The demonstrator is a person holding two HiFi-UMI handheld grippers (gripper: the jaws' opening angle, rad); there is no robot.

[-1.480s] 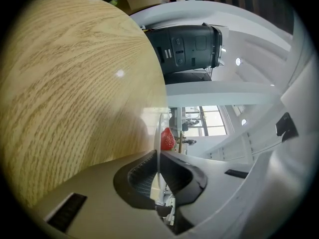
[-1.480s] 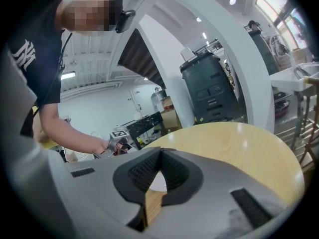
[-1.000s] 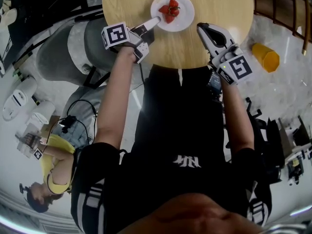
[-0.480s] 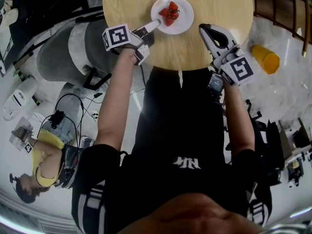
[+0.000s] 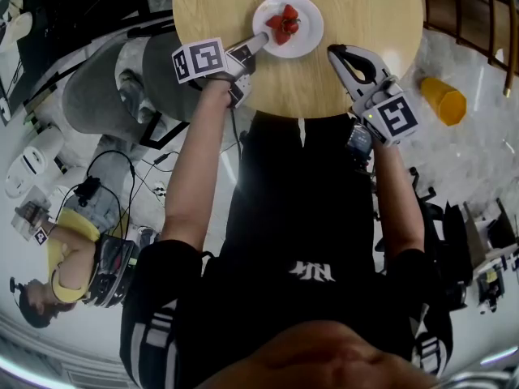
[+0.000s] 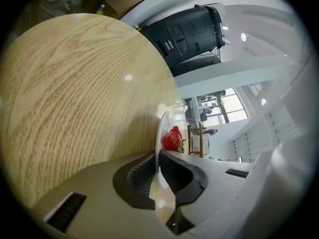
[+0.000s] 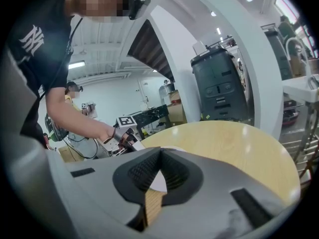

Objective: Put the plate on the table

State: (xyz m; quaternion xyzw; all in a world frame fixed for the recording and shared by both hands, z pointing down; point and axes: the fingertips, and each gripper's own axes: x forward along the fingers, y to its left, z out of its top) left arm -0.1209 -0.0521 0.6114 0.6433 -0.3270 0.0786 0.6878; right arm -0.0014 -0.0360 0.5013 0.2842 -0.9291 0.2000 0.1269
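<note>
A white plate (image 5: 305, 39) with red strawberries (image 5: 284, 23) lies flat on the round wooden table (image 5: 365, 14). My left gripper (image 5: 263, 37) reaches in from the left and is shut on the plate's near rim. In the left gripper view the thin rim (image 6: 160, 133) runs between the two pads (image 6: 172, 169), with a strawberry (image 6: 172, 138) just beyond. My right gripper (image 5: 334, 51) hovers over the table's near right part, apart from the plate. Its jaws meet at the tips (image 7: 160, 152) with nothing between them.
A grey chair (image 5: 105, 87) stands left of the table. A yellow object (image 5: 442, 96) lies on the floor at the right. Another person (image 5: 73, 266) sits at the lower left among cables. A dark bin (image 6: 194, 29) stands beyond the table.
The left gripper has turned slightly while keeping hold of the plate's rim. The plate and right gripper stay where they were. The person at the lower left has shifted.
</note>
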